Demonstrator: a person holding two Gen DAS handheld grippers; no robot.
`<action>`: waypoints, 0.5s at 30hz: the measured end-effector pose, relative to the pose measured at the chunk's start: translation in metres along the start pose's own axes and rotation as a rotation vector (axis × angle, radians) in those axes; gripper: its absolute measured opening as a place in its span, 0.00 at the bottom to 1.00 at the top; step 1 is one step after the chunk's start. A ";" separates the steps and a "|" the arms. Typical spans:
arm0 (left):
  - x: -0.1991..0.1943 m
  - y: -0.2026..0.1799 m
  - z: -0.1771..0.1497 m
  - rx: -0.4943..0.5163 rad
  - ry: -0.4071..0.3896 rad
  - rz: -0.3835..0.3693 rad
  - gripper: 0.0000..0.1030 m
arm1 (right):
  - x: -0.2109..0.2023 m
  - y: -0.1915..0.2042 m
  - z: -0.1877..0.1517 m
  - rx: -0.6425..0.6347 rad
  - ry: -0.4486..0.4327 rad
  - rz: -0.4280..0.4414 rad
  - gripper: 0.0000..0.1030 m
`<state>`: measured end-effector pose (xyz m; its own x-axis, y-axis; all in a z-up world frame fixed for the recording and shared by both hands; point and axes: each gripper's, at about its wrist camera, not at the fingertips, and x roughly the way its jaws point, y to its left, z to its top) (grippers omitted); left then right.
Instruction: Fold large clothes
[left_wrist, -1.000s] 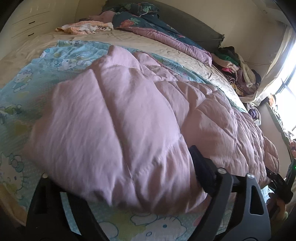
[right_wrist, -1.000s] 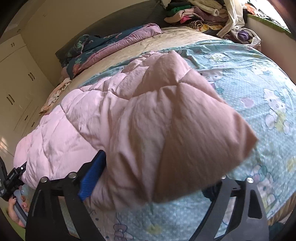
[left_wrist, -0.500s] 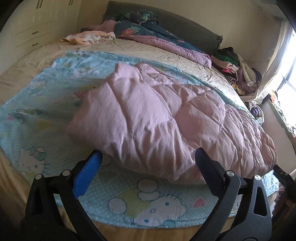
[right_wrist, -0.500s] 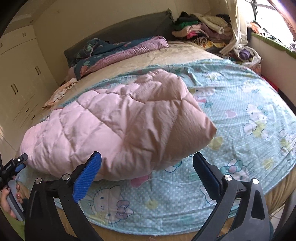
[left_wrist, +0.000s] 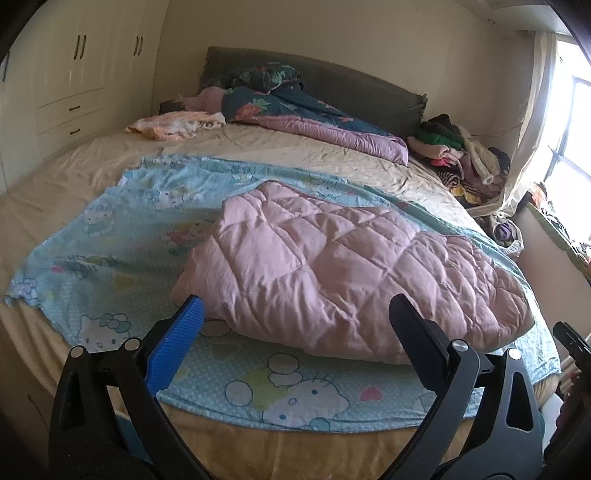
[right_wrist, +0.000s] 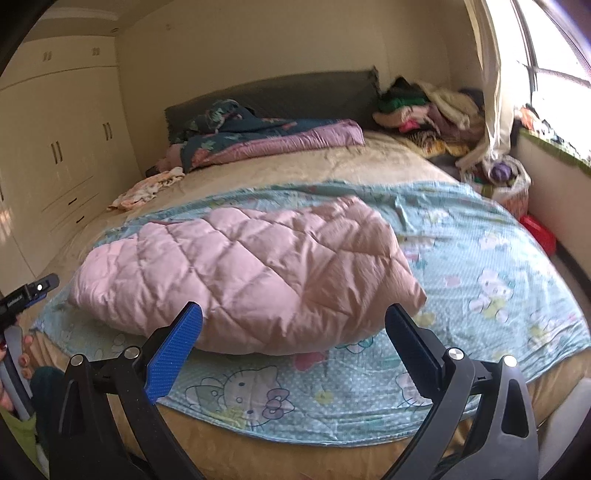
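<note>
Bed (left_wrist: 92, 177) with cartoon-print blue sheet (left_wrist: 110, 254); pink quilted comforter (left_wrist: 332, 273) lying folded on it near the foot edge. Soft, puffy, light, likely slippery shell; best pinched at corners or hem. Left hand-held gripper (left_wrist: 295, 317) and right hand-held gripper (right_wrist: 293, 321) both wide, empty, clear of fabric. Versus a second ago: fold released, both pulled back and up.

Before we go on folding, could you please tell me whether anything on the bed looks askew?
The pink quilt lies slantwise on the blue sheet, bunched rather than squared, and the sheet itself sits crooked on the bed.
</note>
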<state>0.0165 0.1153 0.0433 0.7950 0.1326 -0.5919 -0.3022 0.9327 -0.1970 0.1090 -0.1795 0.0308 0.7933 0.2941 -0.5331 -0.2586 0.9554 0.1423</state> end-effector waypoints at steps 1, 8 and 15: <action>-0.004 -0.002 -0.001 0.006 -0.006 0.004 0.91 | -0.004 0.003 0.000 -0.008 -0.008 0.000 0.96; -0.023 -0.023 -0.013 0.049 -0.029 -0.030 0.91 | -0.033 0.029 0.001 -0.073 -0.070 0.008 0.96; -0.026 -0.043 -0.031 0.116 -0.015 -0.057 0.91 | -0.044 0.045 -0.007 -0.068 -0.095 0.031 0.96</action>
<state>-0.0075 0.0608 0.0427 0.8171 0.0821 -0.5706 -0.1940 0.9712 -0.1381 0.0582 -0.1496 0.0549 0.8323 0.3273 -0.4474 -0.3177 0.9430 0.0989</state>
